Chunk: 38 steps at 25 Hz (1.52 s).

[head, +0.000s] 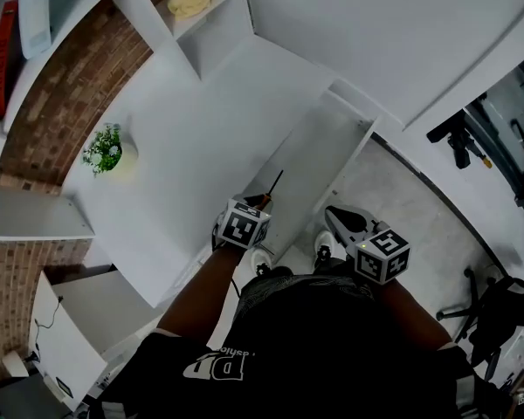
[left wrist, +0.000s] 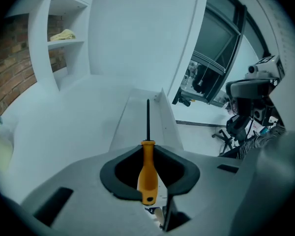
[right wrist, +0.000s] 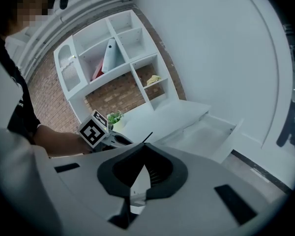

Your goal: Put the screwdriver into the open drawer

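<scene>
White desktop (head: 201,138) borders the open drawer (head: 316,157); left gripper (left wrist: 148,150), clamped on the screwdriver (left wrist: 148,176), risks jabbing its shaft against the drawer's wall.

The screwdriver (left wrist: 147,173) has a glossy orange plastic handle and a dark metal shaft, the drawer (head: 317,154) and surface (head: 201,147) are smooth matt white, and the brick wall (head: 65,94) at upper left is rough.

No wording can be read with certainty: the large white letters on the person's black shirt (head: 217,365) appear upside down and blurred, and the dark print along the red book (head: 3,55) is too small.
</scene>
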### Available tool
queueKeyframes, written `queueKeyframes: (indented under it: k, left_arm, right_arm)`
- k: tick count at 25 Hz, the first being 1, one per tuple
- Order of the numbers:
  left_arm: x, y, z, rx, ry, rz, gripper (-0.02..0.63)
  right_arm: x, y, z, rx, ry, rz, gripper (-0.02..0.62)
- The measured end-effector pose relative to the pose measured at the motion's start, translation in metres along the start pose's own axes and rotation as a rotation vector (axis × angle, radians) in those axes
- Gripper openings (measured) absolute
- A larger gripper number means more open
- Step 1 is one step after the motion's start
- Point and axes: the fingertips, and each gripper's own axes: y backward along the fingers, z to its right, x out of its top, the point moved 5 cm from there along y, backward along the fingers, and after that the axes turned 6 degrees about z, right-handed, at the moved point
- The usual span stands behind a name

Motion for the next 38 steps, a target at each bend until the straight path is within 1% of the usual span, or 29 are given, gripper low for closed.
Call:
queueKeyframes:
  k: [5,10,16,19,23,25,28,31,35,38]
  left_arm:
    - [-0.009,-0.033,0.003,0.036,-0.002,-0.068,0.08]
    - [-0.028,-0.068,0.0,0.043,0.005,-0.134,0.081]
    - [-0.042,-0.101,-0.015,0.065,0.014,-0.195,0.081]
    - [-0.04,-0.12,-0.02,0.08,-0.019,-0.212,0.081]
    - [-0.05,-0.15,-0.024,0.073,-0.034,-0.269,0.081]
    - [-0.052,-0.161,-0.027,0.079,-0.045,-0.295,0.081]
    - [-0.053,-0.175,-0.028,0.09,-0.056,-0.318,0.081]
    - [-0.056,-0.187,-0.031,0.1,-0.07,-0.34,0.081]
    - [-0.061,-0.199,-0.033,0.1,-0.055,-0.363,0.081]
    - [-0.061,-0.202,-0.034,0.108,-0.056,-0.371,0.081]
  right_arm:
    - [-0.009,0.008,0.014,0.026,-0.004,-0.02,0.003]
    - [-0.012,0.01,0.027,0.035,-0.016,-0.029,0.003]
    - [-0.018,0.009,0.037,0.008,-0.02,-0.073,0.003]
    - [-0.022,0.011,0.044,-0.001,-0.042,-0.086,0.003]
    - [-0.03,0.017,0.056,-0.005,-0.055,-0.093,0.004]
    - [-0.028,0.02,0.065,-0.024,-0.054,-0.099,0.003]
    - [-0.033,0.027,0.079,-0.036,-0.073,-0.112,0.003]
    - [-0.038,0.027,0.086,-0.03,-0.107,-0.103,0.003]
    - [-0.027,0.022,0.089,-0.018,-0.091,-0.127,0.003]
    - [-0.033,0.023,0.094,0.003,-0.089,-0.127,0.003]
